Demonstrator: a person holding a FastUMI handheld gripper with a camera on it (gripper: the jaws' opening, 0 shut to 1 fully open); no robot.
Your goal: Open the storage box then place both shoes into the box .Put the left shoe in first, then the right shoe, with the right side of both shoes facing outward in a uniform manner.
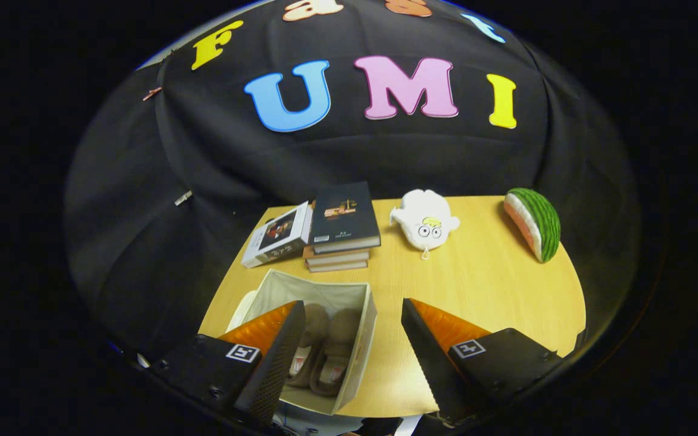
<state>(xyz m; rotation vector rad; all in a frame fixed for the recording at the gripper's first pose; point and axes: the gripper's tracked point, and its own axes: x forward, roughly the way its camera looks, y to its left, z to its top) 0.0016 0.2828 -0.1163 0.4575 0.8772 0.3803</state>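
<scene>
Hovering over the table (482,284), the gripper (349,339) gapes empty; both shoes (325,351) lie in the open box (366,327), toes pointing away, between the fingers.

Left finger (276,357) covering the near-left part of the storage box (361,339) and part of the two shoes (325,351) lying inside between the wide-apart jaws. Lower books of the stack (340,242) beyond them mostly hidden, cover print too small to tell.
</scene>
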